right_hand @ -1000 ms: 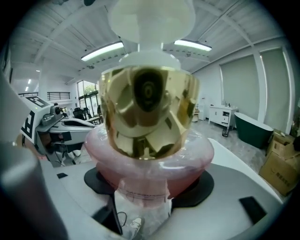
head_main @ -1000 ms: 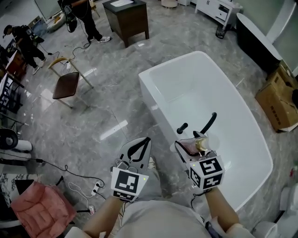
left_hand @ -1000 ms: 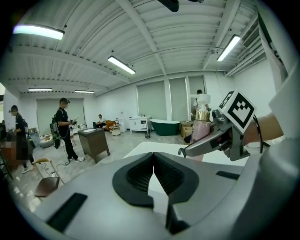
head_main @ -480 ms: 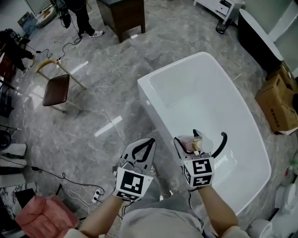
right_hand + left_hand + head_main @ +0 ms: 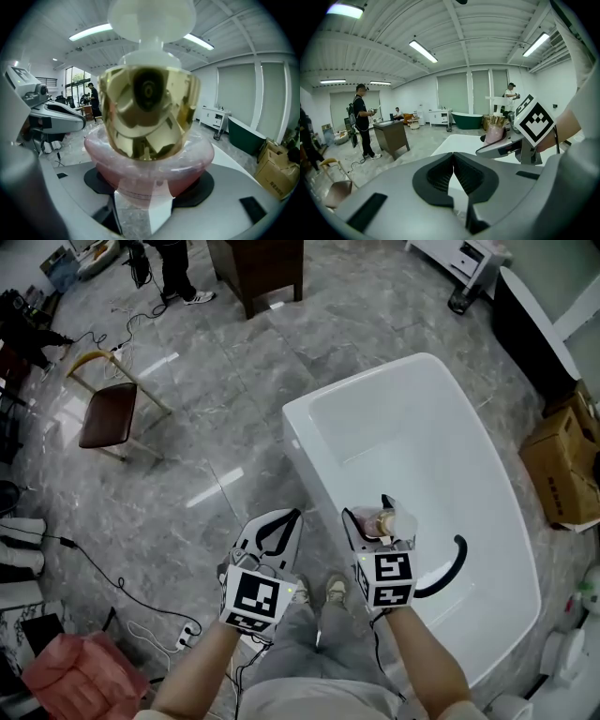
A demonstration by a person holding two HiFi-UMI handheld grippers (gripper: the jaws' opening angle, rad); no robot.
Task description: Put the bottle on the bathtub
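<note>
The white bathtub (image 5: 427,442) stands on the grey marble floor (image 5: 187,474). The right tool (image 5: 375,518) is clenched on the pink pump bottle (image 5: 149,171), held over the tub's near edge. The left tool (image 5: 278,531) is beside it over the floor, jaws together and empty.

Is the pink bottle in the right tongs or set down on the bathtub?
In the tongs: the jaws of the right tongs clamp the pink, gold-collared bottle over the white bathtub, not resting on it.
</note>
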